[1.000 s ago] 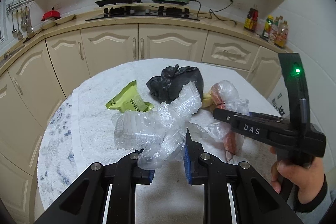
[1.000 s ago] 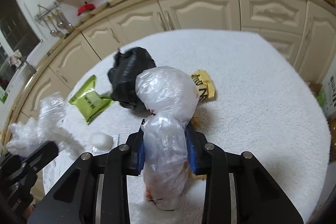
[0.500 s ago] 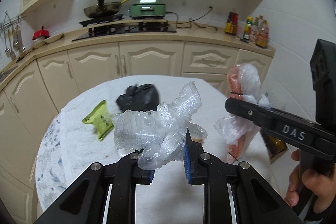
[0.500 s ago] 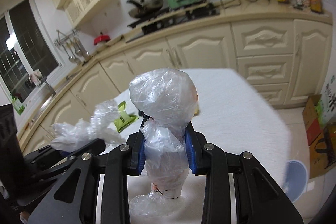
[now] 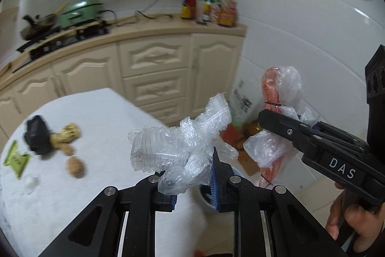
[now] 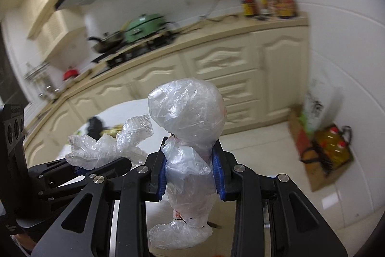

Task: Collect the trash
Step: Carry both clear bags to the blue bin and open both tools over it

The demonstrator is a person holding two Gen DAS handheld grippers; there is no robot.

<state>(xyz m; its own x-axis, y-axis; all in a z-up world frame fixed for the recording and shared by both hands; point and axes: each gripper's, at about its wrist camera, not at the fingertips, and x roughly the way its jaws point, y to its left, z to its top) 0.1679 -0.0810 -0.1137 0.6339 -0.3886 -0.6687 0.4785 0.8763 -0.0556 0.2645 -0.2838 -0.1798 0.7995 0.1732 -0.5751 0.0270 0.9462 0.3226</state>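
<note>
Both grippers have swung away from over the white-clothed surface [image 5: 101, 112] and now hang past its right edge, above the tiled floor, each carrying its piece of trash with it. Clenched between the blue pads of the left gripper [image 5: 192, 187] is the crumpled clear plastic packaging [image 5: 178, 151], a ribbed, crackled, see-through wad that fans up and out to the left and right above the fingers; it also shows in the right wrist view [image 6: 108, 146], low on the left. Just to its right, the right gripper [image 6: 191, 177] is clamped on the tied plastic bag [image 6: 190, 127], a thin, wrinkled, milky film ballooning into a rounded top above the pads and bunching into a loose tail below them. From the left wrist view the same bag [image 5: 276, 93] shows orange-red contents and a dark tie around its neck, and a person's hand [image 5: 356, 218] grips the handle marked DAS. Left behind on the surface, blurred, are a black bag [image 5: 37, 136], a yellowish wrapper [image 5: 68, 134] touching it, a green packet [image 5: 15, 158] near the left edge, two brown lumps [image 5: 75, 166] and a small white scrap [image 5: 31, 181]. Beyond stand cream cabinets [image 5: 154, 74], a green pot [image 5: 81, 12] on the stove and bottles [image 5: 209, 7] at the counter's end.
</note>
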